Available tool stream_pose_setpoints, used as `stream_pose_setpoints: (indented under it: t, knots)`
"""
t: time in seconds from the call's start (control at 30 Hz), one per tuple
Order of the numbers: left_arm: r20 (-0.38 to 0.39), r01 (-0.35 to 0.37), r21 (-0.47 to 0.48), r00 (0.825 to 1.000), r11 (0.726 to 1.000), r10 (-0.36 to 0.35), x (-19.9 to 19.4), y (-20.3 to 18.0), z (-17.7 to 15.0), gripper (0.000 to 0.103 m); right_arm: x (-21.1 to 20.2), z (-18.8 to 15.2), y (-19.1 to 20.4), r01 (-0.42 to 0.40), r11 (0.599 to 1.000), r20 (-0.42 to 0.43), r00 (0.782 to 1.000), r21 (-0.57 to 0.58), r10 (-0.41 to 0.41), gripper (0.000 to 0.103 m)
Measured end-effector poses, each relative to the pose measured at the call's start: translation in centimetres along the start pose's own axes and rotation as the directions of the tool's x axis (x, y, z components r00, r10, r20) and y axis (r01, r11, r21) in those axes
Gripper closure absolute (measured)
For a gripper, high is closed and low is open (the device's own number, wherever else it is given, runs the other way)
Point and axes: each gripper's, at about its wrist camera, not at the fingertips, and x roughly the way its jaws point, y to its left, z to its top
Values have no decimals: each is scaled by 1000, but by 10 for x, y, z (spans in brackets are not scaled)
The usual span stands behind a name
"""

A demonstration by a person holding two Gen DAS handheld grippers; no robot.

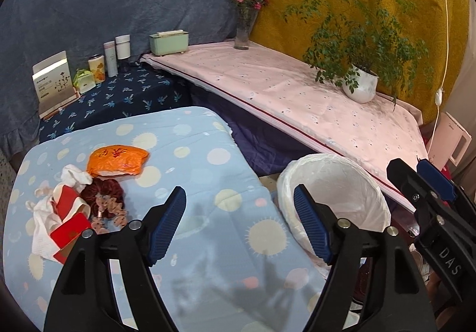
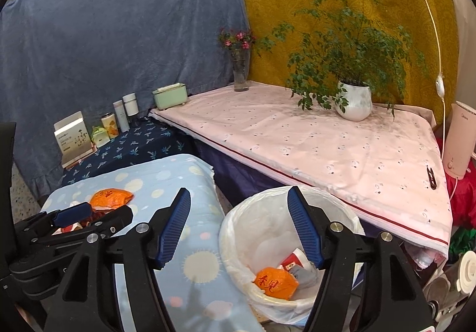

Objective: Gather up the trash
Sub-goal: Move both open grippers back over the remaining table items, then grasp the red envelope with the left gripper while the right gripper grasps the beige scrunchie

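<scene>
A pile of trash lies on the light blue dotted cloth [image 1: 193,153]: an orange wrapper [image 1: 117,160], crumpled white tissue [image 1: 44,230], red card packets [image 1: 70,235] and a dark red scrunchie [image 1: 102,193]. My left gripper [image 1: 239,221] hovers open and empty between the pile and the white-lined bin [image 1: 336,180]. My right gripper [image 2: 239,226] is open and empty above the bin [image 2: 235,230]. Inside the bin lie another orange wrapper [image 2: 275,283] and a red and white packet [image 2: 293,262]. Each gripper shows at the edge of the other's view.
A pink-covered table [image 2: 312,135] holds a potted plant [image 2: 354,99] and a glass vase of flowers [image 2: 240,64]. A mint box [image 1: 169,41], bottles and cartons [image 1: 55,82] stand on the dark blue patterned cloth at the back. A white kettle [image 2: 458,141] stands at the right.
</scene>
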Motion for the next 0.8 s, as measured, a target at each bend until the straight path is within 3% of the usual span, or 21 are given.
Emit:
stream_pose_setpoints:
  t: [0.13,0.47,0.8]
  knots:
    - [13,-25,-27,1000,999,25,-7,20,-3,23,-1,0,18,-15,1000,-3,1000,-16,15,37]
    - [15,-97,-128,995,987,100,-22,85,-19,18,2,-7,66,-71,995,-31,997,-63,69,36]
    - [-43,-179,-212,984,961,174,-26,166,-50,18,14,-28,127,-149,982,-95,986,-117,139,36]
